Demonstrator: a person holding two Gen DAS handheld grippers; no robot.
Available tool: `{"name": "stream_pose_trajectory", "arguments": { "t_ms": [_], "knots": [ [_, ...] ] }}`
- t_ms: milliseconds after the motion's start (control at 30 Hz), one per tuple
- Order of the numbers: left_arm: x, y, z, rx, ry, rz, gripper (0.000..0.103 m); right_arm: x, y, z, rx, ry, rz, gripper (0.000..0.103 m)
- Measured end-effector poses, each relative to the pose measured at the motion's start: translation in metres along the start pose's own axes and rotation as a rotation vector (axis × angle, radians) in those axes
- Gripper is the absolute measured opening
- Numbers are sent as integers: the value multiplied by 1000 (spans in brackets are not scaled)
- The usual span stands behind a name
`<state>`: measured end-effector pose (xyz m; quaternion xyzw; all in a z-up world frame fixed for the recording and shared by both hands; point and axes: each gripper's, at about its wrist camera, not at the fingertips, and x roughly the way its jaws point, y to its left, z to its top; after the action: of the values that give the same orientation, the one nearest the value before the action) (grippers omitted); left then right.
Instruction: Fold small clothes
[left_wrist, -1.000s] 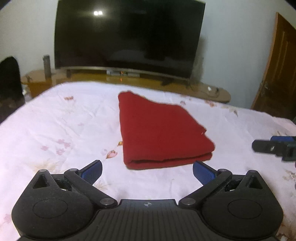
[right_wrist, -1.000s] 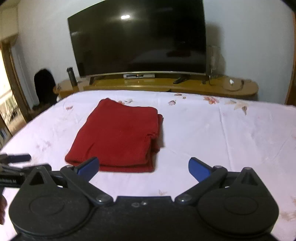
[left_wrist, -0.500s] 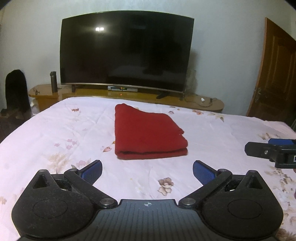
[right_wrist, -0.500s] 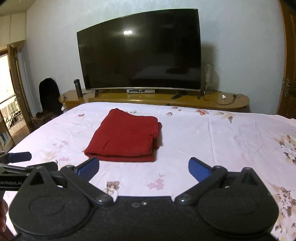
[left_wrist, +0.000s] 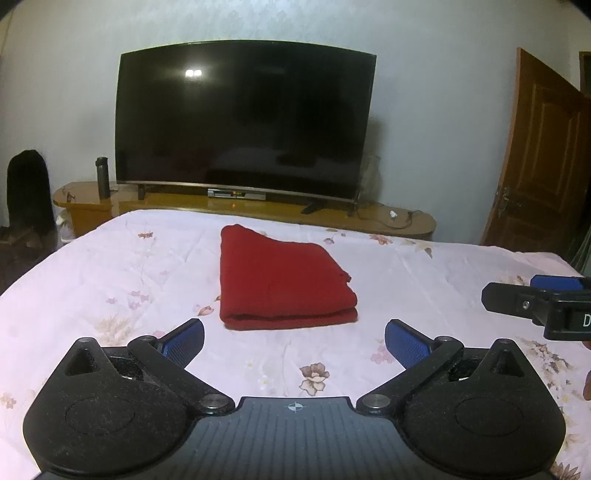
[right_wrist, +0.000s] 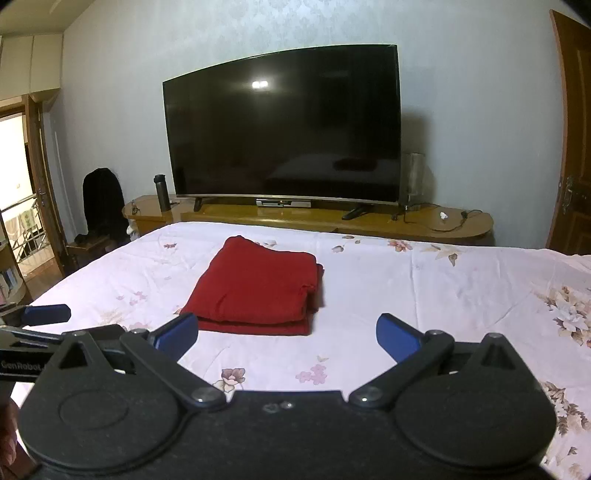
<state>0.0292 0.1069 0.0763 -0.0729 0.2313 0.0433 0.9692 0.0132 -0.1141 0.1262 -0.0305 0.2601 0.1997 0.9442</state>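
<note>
A red garment (left_wrist: 280, 280) lies folded into a neat rectangle on the floral bedsheet (left_wrist: 110, 280); it also shows in the right wrist view (right_wrist: 258, 291). My left gripper (left_wrist: 294, 341) is open and empty, held back from the garment's near edge. My right gripper (right_wrist: 287, 336) is open and empty, also short of the garment. The right gripper's tip shows at the right edge of the left wrist view (left_wrist: 535, 302). The left gripper's tip shows at the left edge of the right wrist view (right_wrist: 44, 314).
A large dark TV (left_wrist: 243, 122) stands on a low wooden cabinet (left_wrist: 369, 218) past the bed's far edge. A dark flask (left_wrist: 102, 177) stands on the cabinet's left end. A wooden door (left_wrist: 535, 158) is at the right, a black chair (right_wrist: 101, 199) at the left.
Both grippers have pulled back and lifted away from the folded garment, which now looks smaller and farther off. Both stay open. The garment has not moved.
</note>
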Motion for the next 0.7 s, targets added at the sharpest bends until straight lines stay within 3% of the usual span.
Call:
{"name": "stream_pose_trajectory", "arguments": {
  "t_ms": [700],
  "knots": [
    [-3, -9, -1, 12, 0, 5, 103, -4, -1, -3, 9, 0, 8, 102]
  ]
}}
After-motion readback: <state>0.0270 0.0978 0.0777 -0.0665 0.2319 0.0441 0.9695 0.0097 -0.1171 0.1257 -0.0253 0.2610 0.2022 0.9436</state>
